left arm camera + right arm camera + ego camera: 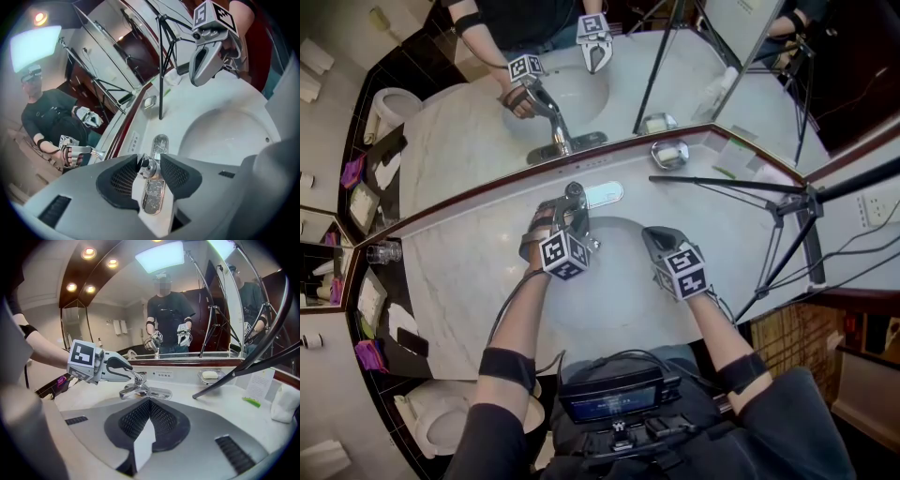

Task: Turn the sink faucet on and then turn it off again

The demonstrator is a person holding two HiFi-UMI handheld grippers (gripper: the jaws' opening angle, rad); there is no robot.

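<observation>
The chrome faucet (573, 199) stands at the back rim of the white sink basin (614, 281). My left gripper (571, 223) reaches over it from the near side. In the left gripper view, both pads of my left gripper (149, 165) press against the sides of the faucet handle (148, 168), above the shiny base plate (152, 199). The right gripper view shows the left gripper (127, 371) hooked over the top of the faucet (140, 391). My right gripper (652, 238) hovers over the basin's right side, shut and holding nothing, its pads meeting (150, 403). No water is visible.
A mirror rises directly behind the counter. A soap dish (669, 152) with soap sits at the back right. A black tripod (787, 202) leans across the right counter. A glass (382, 251) stands at far left, a toilet (441, 422) below left.
</observation>
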